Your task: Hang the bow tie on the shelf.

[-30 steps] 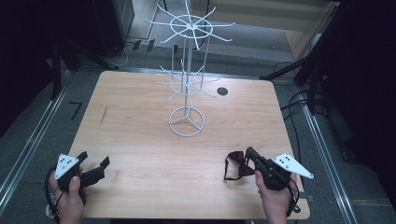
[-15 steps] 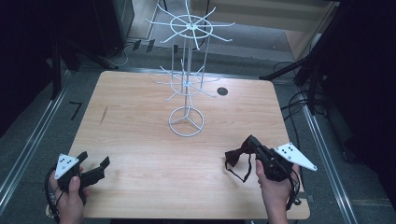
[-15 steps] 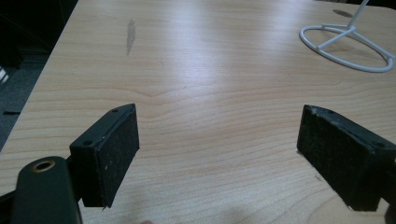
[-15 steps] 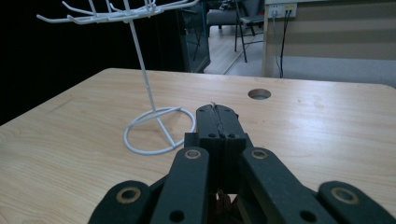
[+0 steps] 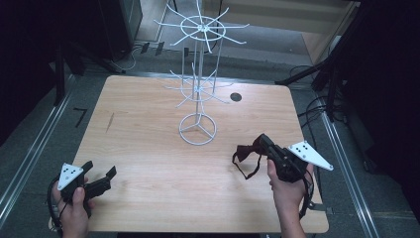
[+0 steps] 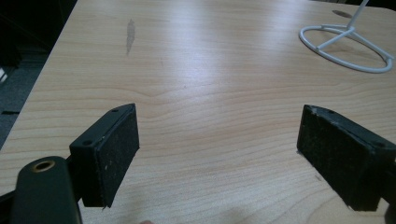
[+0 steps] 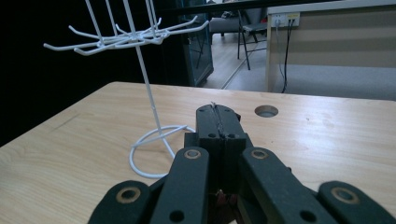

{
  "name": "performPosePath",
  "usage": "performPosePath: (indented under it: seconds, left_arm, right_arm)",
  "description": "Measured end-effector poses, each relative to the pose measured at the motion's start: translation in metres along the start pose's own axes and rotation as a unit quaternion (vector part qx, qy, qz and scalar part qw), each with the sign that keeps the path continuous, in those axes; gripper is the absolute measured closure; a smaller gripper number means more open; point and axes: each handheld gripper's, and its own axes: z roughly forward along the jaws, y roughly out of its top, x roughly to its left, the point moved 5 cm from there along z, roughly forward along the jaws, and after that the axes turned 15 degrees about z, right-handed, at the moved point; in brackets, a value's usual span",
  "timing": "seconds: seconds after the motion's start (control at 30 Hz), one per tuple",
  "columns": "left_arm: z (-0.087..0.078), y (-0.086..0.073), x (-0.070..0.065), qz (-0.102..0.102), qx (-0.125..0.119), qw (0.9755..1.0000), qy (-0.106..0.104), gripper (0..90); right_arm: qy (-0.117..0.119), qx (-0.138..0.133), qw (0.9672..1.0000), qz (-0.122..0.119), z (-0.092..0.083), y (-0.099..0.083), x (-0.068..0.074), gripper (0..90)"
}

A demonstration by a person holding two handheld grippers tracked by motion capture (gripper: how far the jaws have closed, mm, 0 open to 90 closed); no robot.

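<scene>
A white wire rack [image 5: 197, 94] with hooked arms stands on its ring base at the middle back of the wooden table [image 5: 143, 148]. My right gripper [image 5: 260, 142] is held above the table's right front, shut on a dark red bow tie [image 5: 244, 152] whose black strap hangs in a loop below it. In the right gripper view the jaws are pressed together [image 7: 218, 122], pointing toward the rack [image 7: 148, 88]. My left gripper [image 5: 100, 169] rests low at the front left corner, open with nothing between its pads [image 6: 114, 149].
A round cable hole [image 5: 236, 97] sits in the tabletop behind and right of the rack. The rack's ring base [image 6: 346, 48] lies ahead and right of the left gripper. Dark floor, cables and stands surround the table.
The right gripper has risen and moved away from the person, toward the rack, carrying the bow tie off the table. The left gripper has stayed put.
</scene>
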Motion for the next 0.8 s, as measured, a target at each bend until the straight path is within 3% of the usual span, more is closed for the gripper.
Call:
performPosePath:
  seconds: [0.8]
  left_arm:
    - [0.0, 0.0, 0.0, 0.0, -0.001, 1.0, 0.0, 13.8]
  right_arm:
    - [0.012, -0.005, 0.9999, 0.001, 0.038, 0.031, 0.023, 90.0]
